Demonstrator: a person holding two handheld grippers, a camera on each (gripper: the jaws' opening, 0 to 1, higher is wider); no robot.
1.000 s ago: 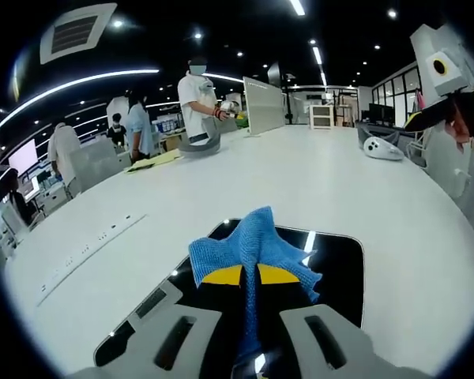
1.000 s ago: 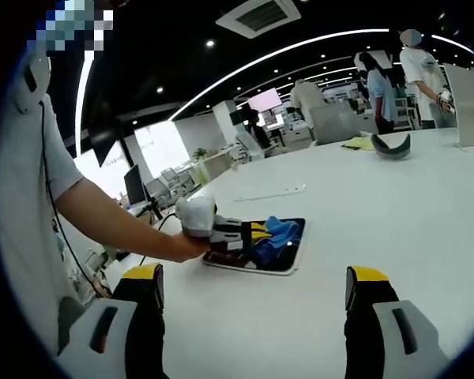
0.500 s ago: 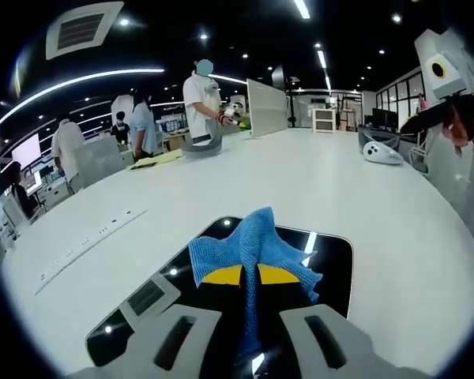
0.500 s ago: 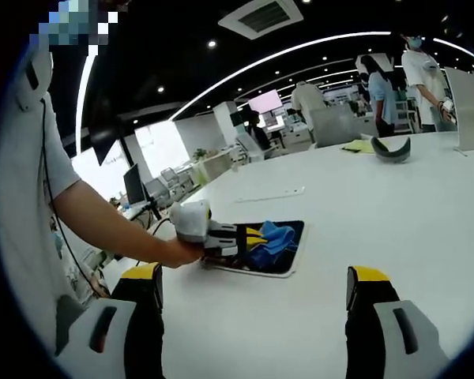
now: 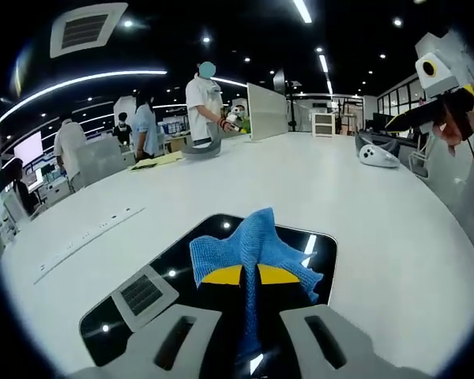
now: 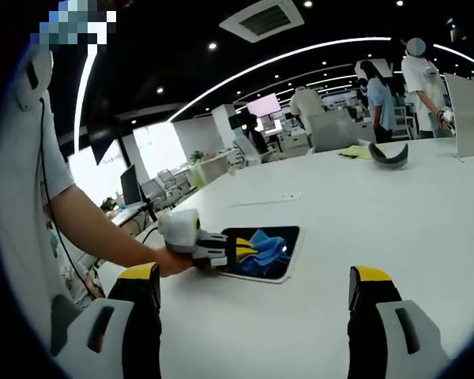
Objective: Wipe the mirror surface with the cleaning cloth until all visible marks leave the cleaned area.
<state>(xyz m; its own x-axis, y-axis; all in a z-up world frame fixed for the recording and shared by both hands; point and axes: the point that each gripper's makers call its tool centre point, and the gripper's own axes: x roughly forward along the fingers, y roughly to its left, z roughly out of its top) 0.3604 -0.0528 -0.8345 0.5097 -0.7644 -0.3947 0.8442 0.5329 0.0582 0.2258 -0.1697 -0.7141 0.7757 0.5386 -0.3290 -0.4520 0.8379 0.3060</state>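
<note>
No containers on the table; only flat item is the mirror (image 5: 197, 276), a dark rectangular slab with rounded corners lying flat on the white table (image 5: 316, 189). It reflects ceiling lights and a vent grille. In the right gripper view the mirror (image 6: 278, 260) sits near the table's near edge, left of centre.

Left gripper (image 5: 250, 276): yellow-tipped jaws clenched on the blue cleaning cloth (image 5: 253, 249), which is bunched and fanned out ahead of the tips, resting on the mirror surface. In the right gripper view the same gripper (image 6: 249, 251) lies low over the mirror with the cloth (image 6: 267, 248) on the glass, held by the person's hand (image 6: 162, 259), bare forearm reaching in from the left, white short sleeve above it.

Right gripper (image 6: 253, 288): jaws spread wide apart, yellow tips, nothing between them, held above the bare table well apart from the mirror. It also shows at the far right of the left gripper view, raised (image 5: 446, 99).

Marks on the mirror: can't tell, reflections dominate.

Room: open-plan office, dark ceiling with spot and strip lights. Long white power strip (image 5: 87, 241) on the table left of the mirror. Several people (image 5: 205, 106) stand at the far end by a white panel (image 5: 267, 110); a grey curved object (image 5: 201, 148) and yellow sheets (image 5: 154, 160) lie nearby. White device (image 5: 377, 151) at far right.
</note>
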